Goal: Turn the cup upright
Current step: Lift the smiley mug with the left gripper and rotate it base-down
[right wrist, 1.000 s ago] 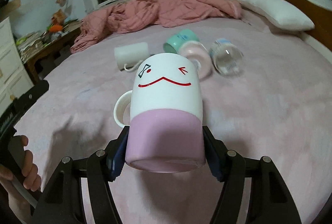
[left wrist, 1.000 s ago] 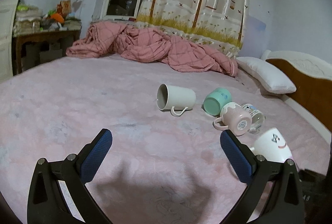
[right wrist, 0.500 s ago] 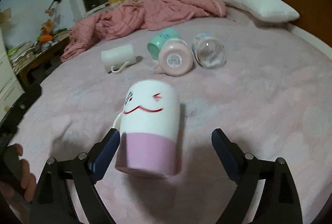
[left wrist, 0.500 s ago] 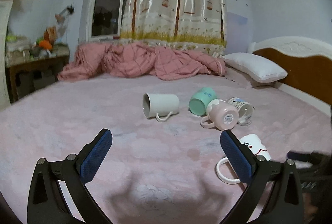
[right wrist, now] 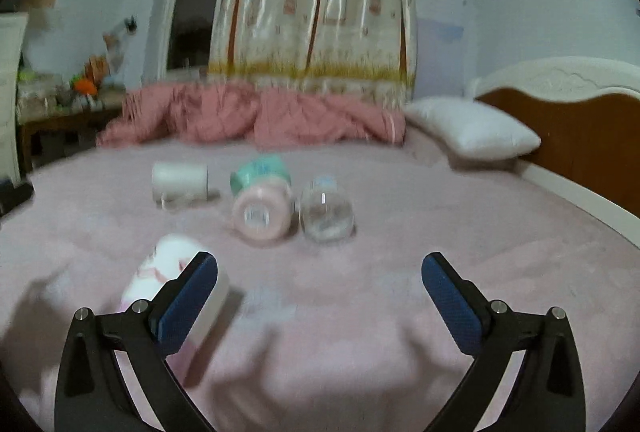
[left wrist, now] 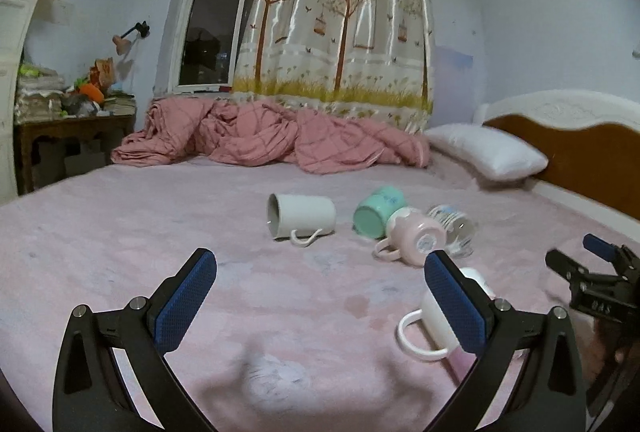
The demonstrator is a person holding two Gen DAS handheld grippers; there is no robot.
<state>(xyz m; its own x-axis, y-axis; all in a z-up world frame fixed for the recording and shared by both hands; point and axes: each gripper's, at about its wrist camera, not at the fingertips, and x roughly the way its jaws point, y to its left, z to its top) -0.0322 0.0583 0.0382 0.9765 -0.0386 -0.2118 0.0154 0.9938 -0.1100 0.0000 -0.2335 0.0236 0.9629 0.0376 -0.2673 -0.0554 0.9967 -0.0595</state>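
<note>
A white mug with a pink base and a painted face [right wrist: 160, 268] lies on its side on the pink bedspread [right wrist: 440, 228], behind my right gripper's left finger [right wrist: 188, 302]. It also shows in the left wrist view [left wrist: 434, 316], handle toward the camera, partly hidden by my left gripper's right finger [left wrist: 454, 298]. My right gripper [right wrist: 320, 296] is open and empty; it also shows in the left wrist view [left wrist: 592, 272]. My left gripper [left wrist: 320, 296] is open and empty above the bedspread [left wrist: 120, 232].
Several other cups lie on their sides farther back: a white mug [left wrist: 302, 218], a mint cup [left wrist: 378, 212], a pink mug [left wrist: 416, 236], a clear glass [left wrist: 454, 228]. A crumpled pink quilt [left wrist: 272, 136], a pillow [left wrist: 486, 150] and the headboard [left wrist: 576, 136] lie beyond.
My right gripper opened and let go of the face mug, which now lies on its side on the bed. The gripper drew back and to the right. My left gripper tilted up slightly.
</note>
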